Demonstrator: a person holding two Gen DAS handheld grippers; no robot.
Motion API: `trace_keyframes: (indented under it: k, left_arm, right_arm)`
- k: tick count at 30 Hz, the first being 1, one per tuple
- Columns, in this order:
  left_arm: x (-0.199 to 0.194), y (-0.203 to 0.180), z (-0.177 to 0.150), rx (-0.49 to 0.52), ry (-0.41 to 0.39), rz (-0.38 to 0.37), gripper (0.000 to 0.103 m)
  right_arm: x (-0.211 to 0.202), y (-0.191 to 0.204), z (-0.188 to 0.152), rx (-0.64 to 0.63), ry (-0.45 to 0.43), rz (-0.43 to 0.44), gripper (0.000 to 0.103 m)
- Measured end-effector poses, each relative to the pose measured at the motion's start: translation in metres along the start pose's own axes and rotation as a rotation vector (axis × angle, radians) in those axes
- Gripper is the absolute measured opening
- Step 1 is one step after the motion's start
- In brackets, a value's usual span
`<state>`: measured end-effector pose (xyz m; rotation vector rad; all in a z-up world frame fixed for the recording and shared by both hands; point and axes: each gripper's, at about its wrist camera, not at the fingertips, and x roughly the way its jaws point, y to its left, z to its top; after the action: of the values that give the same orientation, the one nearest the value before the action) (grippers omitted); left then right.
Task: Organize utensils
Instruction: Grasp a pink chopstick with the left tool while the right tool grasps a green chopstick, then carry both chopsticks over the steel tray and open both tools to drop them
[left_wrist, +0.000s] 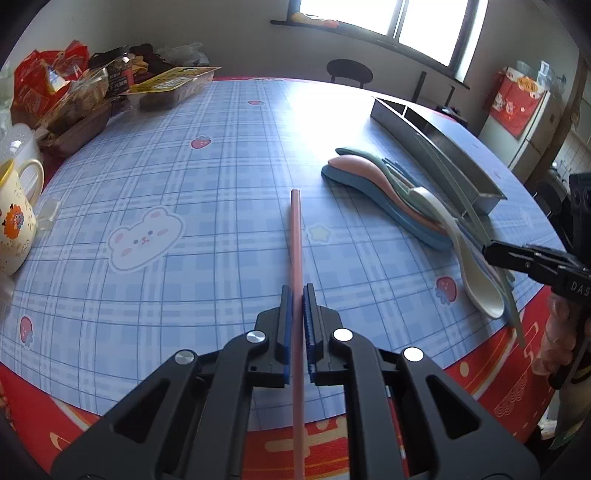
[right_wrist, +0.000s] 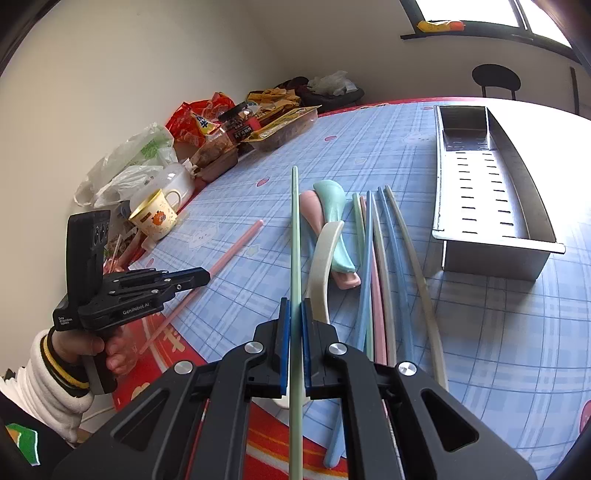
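My left gripper (left_wrist: 297, 295) is shut on a pink chopstick (left_wrist: 296, 236) that points forward over the table; it also shows in the right wrist view (right_wrist: 236, 243). My right gripper (right_wrist: 294, 308) is shut on a pale green chopstick (right_wrist: 294, 229). Below it lie several spoons, among them a cream one (right_wrist: 321, 254), a teal one (right_wrist: 334, 218) and a pink one (right_wrist: 314, 210), and several chopsticks (right_wrist: 384, 266). The metal utensil tray (right_wrist: 517, 240) stands to the right, with two compartments. The pile (left_wrist: 399, 195) and tray (left_wrist: 443, 151) also show in the left wrist view.
A yellow mug (left_wrist: 11, 221) stands at the left. Food packets and bags (left_wrist: 74, 92) crowd the far left edge. A black stool (left_wrist: 349, 72) stands beyond the table. The blue plaid mat (left_wrist: 184, 177) covers the round table.
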<state>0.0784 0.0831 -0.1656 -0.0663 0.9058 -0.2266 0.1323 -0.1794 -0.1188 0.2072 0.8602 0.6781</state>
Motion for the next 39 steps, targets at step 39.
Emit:
trace_keyframes:
  k: [39]
  left_arm:
    - [0.152,-0.171,0.225,-0.278,-0.013,-0.333,0.01]
  right_arm:
    - [-0.001,-0.171,0.115,0.29,-0.137,-0.246,0.006]
